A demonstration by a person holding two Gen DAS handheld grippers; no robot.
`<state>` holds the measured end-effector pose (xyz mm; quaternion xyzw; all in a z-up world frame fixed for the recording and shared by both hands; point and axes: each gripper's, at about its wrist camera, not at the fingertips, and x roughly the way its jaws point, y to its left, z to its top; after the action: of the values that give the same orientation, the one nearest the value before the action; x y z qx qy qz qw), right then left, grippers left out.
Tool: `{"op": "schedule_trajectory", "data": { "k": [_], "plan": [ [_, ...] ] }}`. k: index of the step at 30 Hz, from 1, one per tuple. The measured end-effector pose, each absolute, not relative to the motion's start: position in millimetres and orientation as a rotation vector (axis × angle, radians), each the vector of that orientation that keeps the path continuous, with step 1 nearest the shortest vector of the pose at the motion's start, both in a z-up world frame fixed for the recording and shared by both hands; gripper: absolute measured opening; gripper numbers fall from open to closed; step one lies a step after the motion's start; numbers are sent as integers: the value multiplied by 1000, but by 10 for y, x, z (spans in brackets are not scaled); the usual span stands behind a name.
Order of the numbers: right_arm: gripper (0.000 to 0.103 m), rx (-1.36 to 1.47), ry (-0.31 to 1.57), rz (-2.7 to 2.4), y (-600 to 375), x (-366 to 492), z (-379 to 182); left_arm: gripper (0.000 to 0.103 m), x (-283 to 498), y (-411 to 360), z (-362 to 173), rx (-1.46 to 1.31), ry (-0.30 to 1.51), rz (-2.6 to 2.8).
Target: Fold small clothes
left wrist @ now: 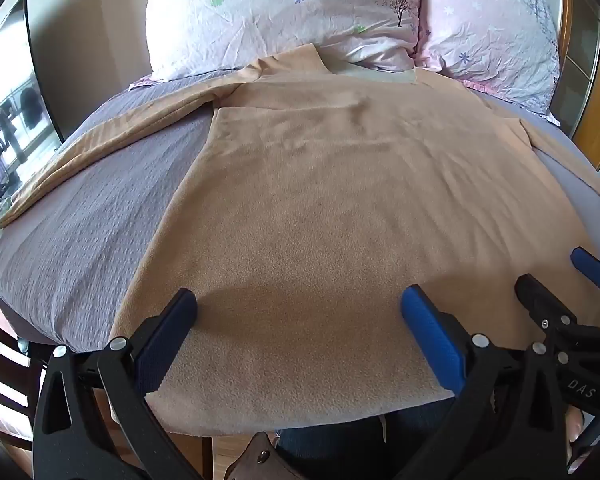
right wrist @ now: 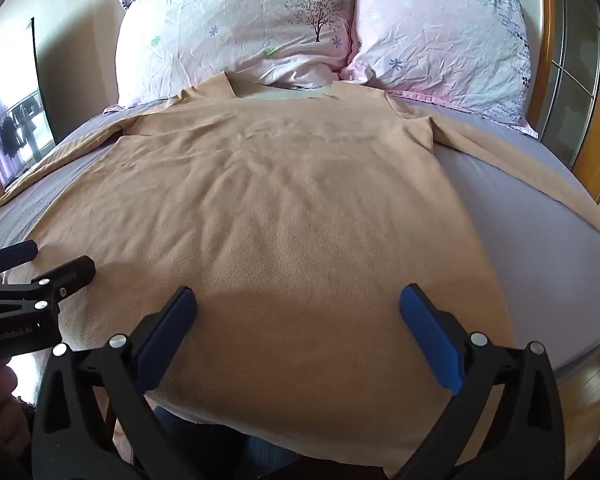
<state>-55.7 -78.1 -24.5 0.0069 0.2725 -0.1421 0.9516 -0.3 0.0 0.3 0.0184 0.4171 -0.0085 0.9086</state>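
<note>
On the bed (left wrist: 80, 240), a tan shirt (left wrist: 320, 208) lies flat, back or front up, collar toward the two pillows (left wrist: 284, 12), hem hanging at the near edge. Sleeves spread out to both sides across the purple sheet.

Left gripper (left wrist: 298, 308): jaws spread wide, nothing between them. Both fingers hover over the hem area, left finger near the shirt's left side edge; contact with the fabric can't be confirmed from this angle, though they cast a shadow right beneath.

Right gripper (right wrist: 298, 306): also spread wide, holding nothing, sitting over the hem toward the shirt's right side. Same caveat on contact.

The two grippers are close side by side: the right one shows at the right edge of the left view, the left one at the left edge of the right view.
</note>
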Motion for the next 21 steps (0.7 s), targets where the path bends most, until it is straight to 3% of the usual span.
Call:
{"op": "schedule_trajectory", "data": {
  "k": [21],
  "plan": [
    [101,13,549,-297,-775,-580,-232,102,-4,0,4,39,858,-17]
  ]
}}
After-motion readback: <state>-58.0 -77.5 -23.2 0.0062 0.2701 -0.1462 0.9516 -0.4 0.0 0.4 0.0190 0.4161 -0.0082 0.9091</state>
